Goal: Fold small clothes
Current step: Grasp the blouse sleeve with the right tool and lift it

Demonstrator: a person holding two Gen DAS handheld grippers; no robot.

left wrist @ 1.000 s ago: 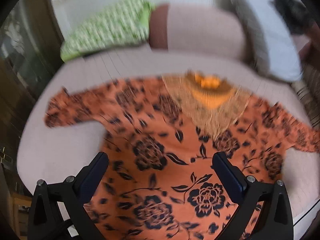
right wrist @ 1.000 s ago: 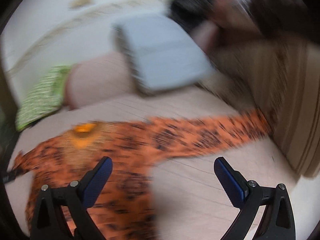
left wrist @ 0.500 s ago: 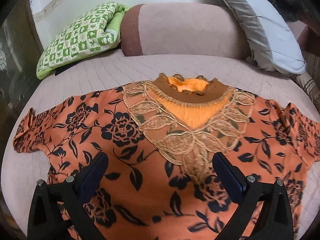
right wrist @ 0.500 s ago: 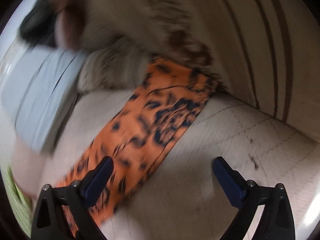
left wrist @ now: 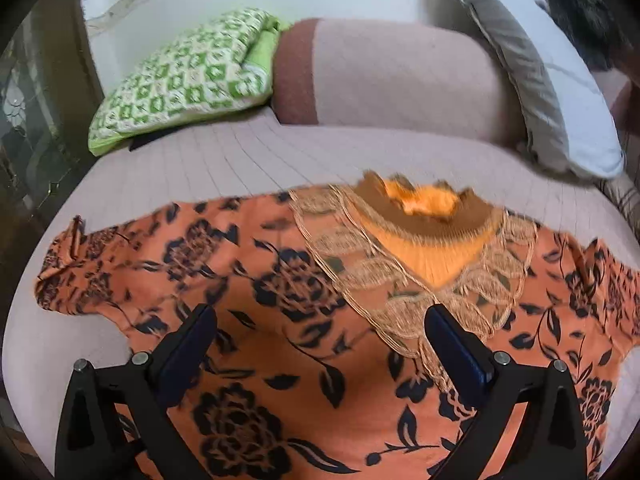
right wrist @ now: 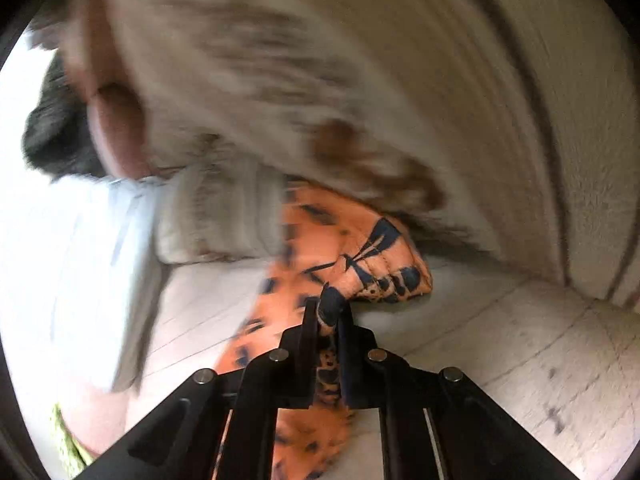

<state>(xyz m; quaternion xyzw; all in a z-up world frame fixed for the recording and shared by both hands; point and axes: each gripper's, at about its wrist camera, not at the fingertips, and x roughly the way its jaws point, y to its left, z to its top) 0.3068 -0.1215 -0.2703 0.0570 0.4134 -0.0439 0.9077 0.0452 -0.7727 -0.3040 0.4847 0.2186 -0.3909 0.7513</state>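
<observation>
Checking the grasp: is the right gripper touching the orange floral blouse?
Touching. Right wrist view: right gripper is shut on the orange floral blouse's sleeve.

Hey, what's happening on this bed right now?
A person is starting to fold an orange floral top spread flat on the bed. The right gripper has just closed on the end of one sleeve. The left gripper hangs open over the front of the top.
</observation>
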